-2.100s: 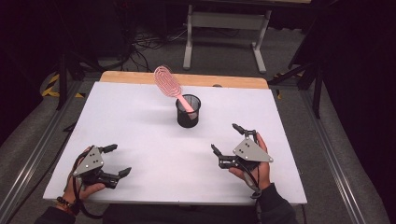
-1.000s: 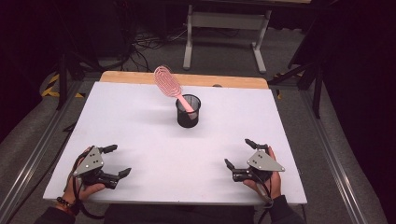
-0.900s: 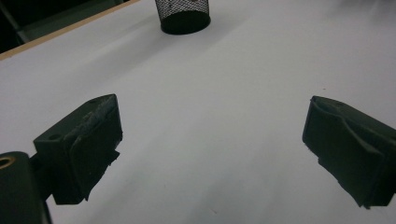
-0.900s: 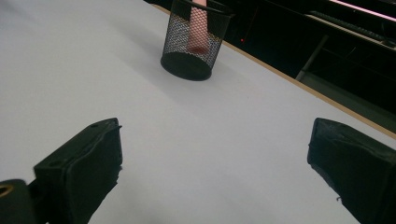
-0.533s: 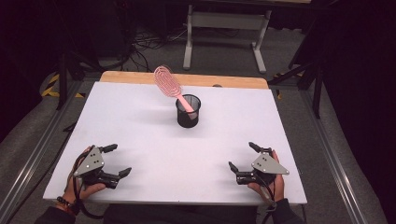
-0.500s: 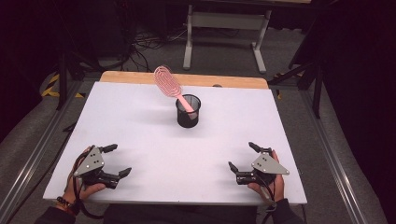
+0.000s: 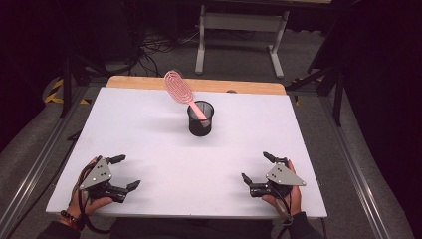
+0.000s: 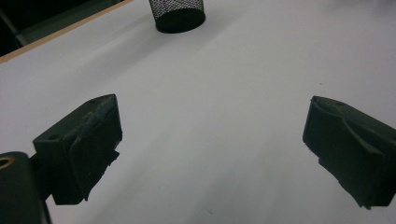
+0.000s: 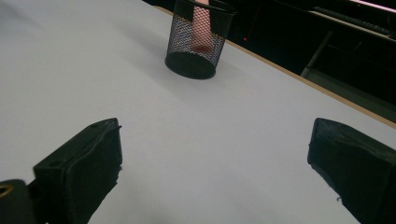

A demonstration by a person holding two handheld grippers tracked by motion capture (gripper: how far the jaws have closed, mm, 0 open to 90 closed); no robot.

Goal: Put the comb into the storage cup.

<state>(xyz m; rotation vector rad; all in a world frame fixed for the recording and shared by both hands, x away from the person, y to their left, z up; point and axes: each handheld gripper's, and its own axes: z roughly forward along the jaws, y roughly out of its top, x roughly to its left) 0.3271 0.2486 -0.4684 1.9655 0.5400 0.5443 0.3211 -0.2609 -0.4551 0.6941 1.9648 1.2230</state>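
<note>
— How do the two grippers stand?

— The left gripper (image 7: 122,172) rests near the front left corner of the white table (image 7: 149,124), its jaws spread wide with nothing between them; in the left gripper view only bare tabletop lies in the gap. The right gripper (image 7: 257,168) sits near the front right corner, jaws equally far apart and empty, touching no object.

— And the brush?

— The pink hairbrush (image 7: 180,92) stands handle-down in the black mesh cup (image 7: 200,119), leaning toward the far left, its oval slotted head well above the rim. The cup stands upright past the middle of the table, well apart from both grippers. Through the mesh in the right gripper view, the pink handle (image 9: 201,28) reaches down inside.

— Any writing or labels?

— None that I can read on cup, brush or grippers.
</note>
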